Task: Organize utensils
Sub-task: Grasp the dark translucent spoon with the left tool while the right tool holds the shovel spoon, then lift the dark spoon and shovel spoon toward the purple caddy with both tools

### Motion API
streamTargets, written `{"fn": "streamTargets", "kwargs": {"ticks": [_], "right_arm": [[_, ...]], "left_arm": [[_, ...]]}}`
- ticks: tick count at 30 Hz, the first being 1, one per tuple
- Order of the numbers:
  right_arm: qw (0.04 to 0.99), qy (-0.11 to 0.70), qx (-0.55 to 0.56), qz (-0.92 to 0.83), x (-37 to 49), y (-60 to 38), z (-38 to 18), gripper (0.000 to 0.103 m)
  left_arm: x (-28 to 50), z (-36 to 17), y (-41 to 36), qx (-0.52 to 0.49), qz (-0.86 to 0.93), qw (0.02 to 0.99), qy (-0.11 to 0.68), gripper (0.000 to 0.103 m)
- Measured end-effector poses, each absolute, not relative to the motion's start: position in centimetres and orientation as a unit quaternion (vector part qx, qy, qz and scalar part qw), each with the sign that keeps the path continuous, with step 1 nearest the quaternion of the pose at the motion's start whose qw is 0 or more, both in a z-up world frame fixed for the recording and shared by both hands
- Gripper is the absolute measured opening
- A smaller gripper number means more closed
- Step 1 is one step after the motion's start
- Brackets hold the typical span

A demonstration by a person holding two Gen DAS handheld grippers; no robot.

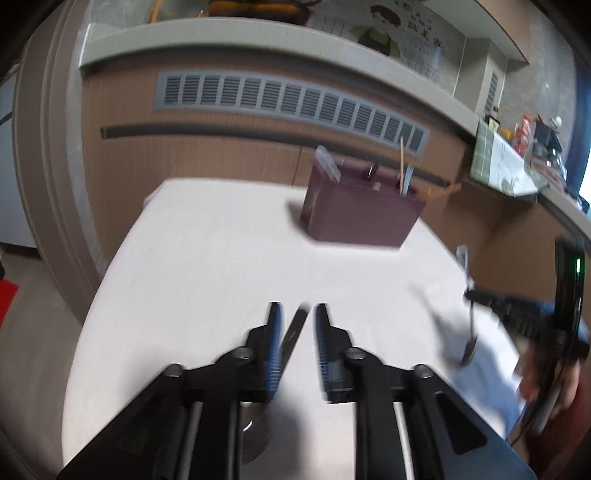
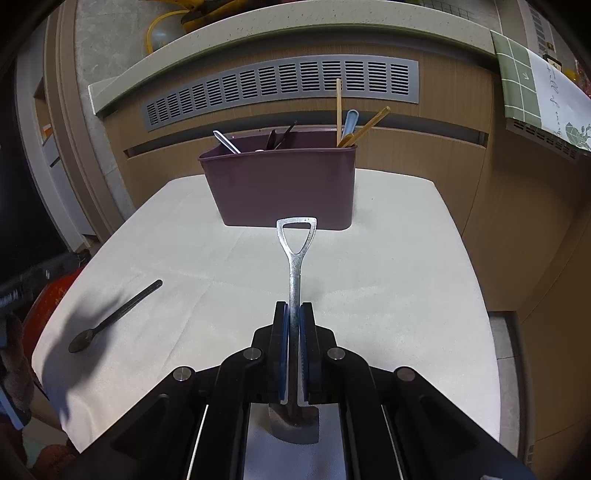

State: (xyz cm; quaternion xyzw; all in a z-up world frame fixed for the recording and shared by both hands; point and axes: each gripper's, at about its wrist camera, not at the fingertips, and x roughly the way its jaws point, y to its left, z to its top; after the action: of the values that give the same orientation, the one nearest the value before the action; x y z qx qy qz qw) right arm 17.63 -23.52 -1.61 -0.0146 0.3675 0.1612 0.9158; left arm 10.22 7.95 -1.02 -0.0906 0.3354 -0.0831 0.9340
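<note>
You face a wood-panelled wall (image 2: 424, 155) carrying a long grey louvred vent grille (image 2: 280, 85). Above it runs a pale stone ledge (image 1: 229, 33). The desk (image 2: 388, 295) is covered in white. At left, grey floor (image 1: 33, 332) shows.

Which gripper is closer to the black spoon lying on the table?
Left. The left gripper hangs open right over the black spoon, its handle showing between the fingers. The right gripper is off to the side, shut on the shovel-shaped spoon.
</note>
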Motion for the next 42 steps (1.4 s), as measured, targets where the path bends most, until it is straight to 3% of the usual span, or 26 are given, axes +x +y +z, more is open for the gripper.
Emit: {"fn": "streamTargets", "kwargs": {"ticks": [3,8,12,22,25,26,28,35,42], "right_arm": [[0.913,0.374,-0.016,0.163,17.8,-23.4,-1.8,0.005],[0.910,0.379,-0.021,0.165,17.8,-22.9,-1.9,0.005],[0.910,0.379,-0.030,0.167,17.5,-22.5,-1.8,0.005],[0.908,0.380,-0.044,0.168,17.6,-22.0,-1.8,0.005],[0.909,0.379,-0.041,0.169,17.6,-22.0,-1.9,0.005],[0.909,0.377,-0.039,0.170,17.6,-22.1,-1.9,0.005],[0.911,0.374,-0.029,0.174,17.7,-22.4,-1.7,0.005],[0.919,0.354,-0.019,0.171,17.3,-23.1,-1.0,0.005],[0.924,0.340,-0.014,0.175,17.0,-23.0,-0.4,0.005]], "left_arm": [[8.3,-3.5,9.2,-0.083,-0.083,0.926,0.358,0.043],[7.4,-6.0,8.5,-0.021,-0.069,0.912,0.403,0.043],[7.9,-6.8,8.1,-0.027,-0.068,0.909,0.411,0.043],[15.5,-6.0,5.1,0.052,-0.128,0.869,0.476,0.040],[17.4,-5.9,4.3,0.064,-0.139,0.862,0.482,0.026],[17.8,-5.8,4.3,0.061,-0.139,0.862,0.484,0.014],[18.6,-5.6,4.2,0.045,-0.132,0.863,0.486,0.012],[16.4,-0.9,5.3,-0.087,-0.144,0.905,0.392,0.012],[14.2,2.4,4.6,-0.101,-0.135,0.932,0.320,0.012]]}}
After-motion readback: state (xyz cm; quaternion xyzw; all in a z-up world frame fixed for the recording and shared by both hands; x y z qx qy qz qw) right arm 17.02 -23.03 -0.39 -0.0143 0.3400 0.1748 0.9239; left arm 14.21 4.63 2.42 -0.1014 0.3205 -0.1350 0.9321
